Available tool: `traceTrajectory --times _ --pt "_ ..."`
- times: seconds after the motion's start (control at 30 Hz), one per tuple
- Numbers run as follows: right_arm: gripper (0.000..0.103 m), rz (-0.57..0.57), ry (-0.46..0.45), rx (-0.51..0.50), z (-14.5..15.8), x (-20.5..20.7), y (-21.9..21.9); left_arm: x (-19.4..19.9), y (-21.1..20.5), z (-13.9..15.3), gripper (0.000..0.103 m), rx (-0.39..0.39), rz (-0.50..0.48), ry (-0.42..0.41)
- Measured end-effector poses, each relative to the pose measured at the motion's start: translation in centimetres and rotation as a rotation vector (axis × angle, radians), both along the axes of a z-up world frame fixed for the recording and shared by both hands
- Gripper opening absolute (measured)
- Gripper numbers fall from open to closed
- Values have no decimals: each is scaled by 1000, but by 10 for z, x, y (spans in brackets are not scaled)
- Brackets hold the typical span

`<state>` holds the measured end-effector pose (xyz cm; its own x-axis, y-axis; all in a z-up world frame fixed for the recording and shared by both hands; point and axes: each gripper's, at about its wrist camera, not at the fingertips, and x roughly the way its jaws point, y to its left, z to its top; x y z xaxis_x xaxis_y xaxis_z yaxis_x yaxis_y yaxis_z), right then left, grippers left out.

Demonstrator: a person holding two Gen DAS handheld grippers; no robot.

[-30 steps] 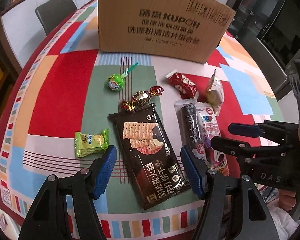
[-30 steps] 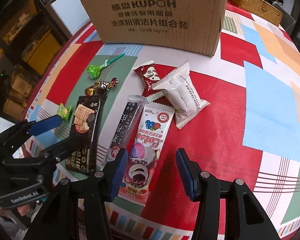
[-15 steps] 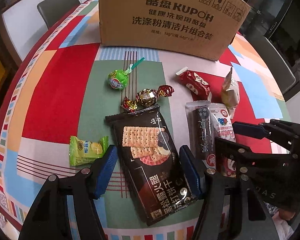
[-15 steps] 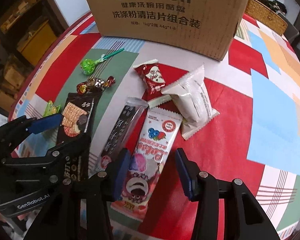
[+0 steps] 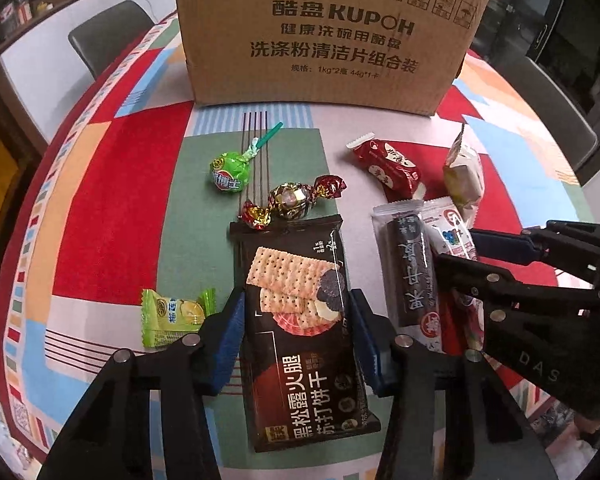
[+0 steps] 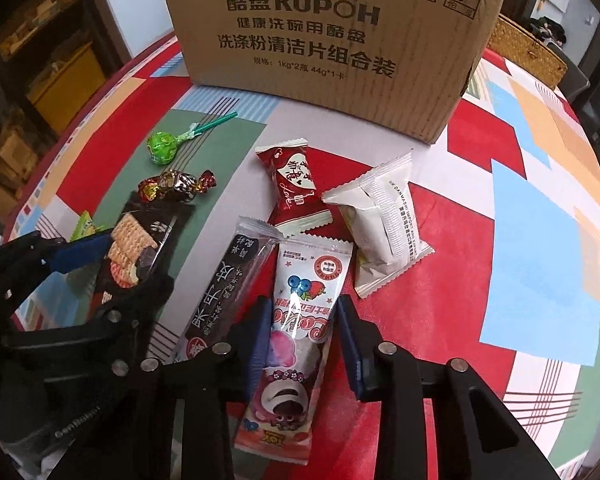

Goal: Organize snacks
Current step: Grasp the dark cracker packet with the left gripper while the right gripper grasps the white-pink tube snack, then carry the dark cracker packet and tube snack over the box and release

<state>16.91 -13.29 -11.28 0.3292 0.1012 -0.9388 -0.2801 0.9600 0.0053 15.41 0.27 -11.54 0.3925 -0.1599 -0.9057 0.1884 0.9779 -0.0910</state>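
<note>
Snacks lie on a colourful tablecloth in front of a cardboard box (image 5: pixel 332 36). My left gripper (image 5: pixel 296 332) is open, its blue pads on either side of a black cracker pack (image 5: pixel 304 320). My right gripper (image 6: pixel 304 340) is open, straddling a pink bear-print snack bar (image 6: pixel 300 320). A black stick pack (image 6: pixel 228 292) lies between the two. Further back lie a red heart packet (image 6: pixel 292 180), a white pastry packet (image 6: pixel 384 224), a green lollipop (image 5: pixel 228 172), a foil-wrapped chocolate (image 5: pixel 292 200) and a small green candy (image 5: pixel 172 316).
The cardboard box also shows in the right wrist view (image 6: pixel 332 40), at the far side of the round table. A wicker basket (image 6: pixel 528 52) stands behind it to the right. A dark chair (image 5: pixel 108 40) is at the far left. The table edge (image 5: pixel 16 240) curves close on the left.
Both grippers have moved forward and down over the table. The left jaws now flank the cracker pack and the right jaws now flank the pink bar. No snack has moved.
</note>
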Motion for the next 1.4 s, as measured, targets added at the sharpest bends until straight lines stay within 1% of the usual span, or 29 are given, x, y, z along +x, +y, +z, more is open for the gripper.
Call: traceTrajectory --times 0.17,0.23,0.73,0.93,1.17,1.4 --pt "30 11 -5 24 5 -4 -3 -3 7 3 49 -55 9 17" --pt "29 14 -10 35 8 -7 -5 -5 8 6 49 -52 14 11" --pt "28 0 -66 90 34 -20 -16 -18 5 46 50 -74 -3 -94" --pt "27 -7 -117 112 52 -23 -19 -20 5 63 50 -89 -6 -138" --pt "26 -33 -185 142 77 -26 -29 -21 2 90 50 -99 -23 -211" --pt "26 -37 -265 160 104 -24 -33 -17 -1 116 50 -104 -33 -290"
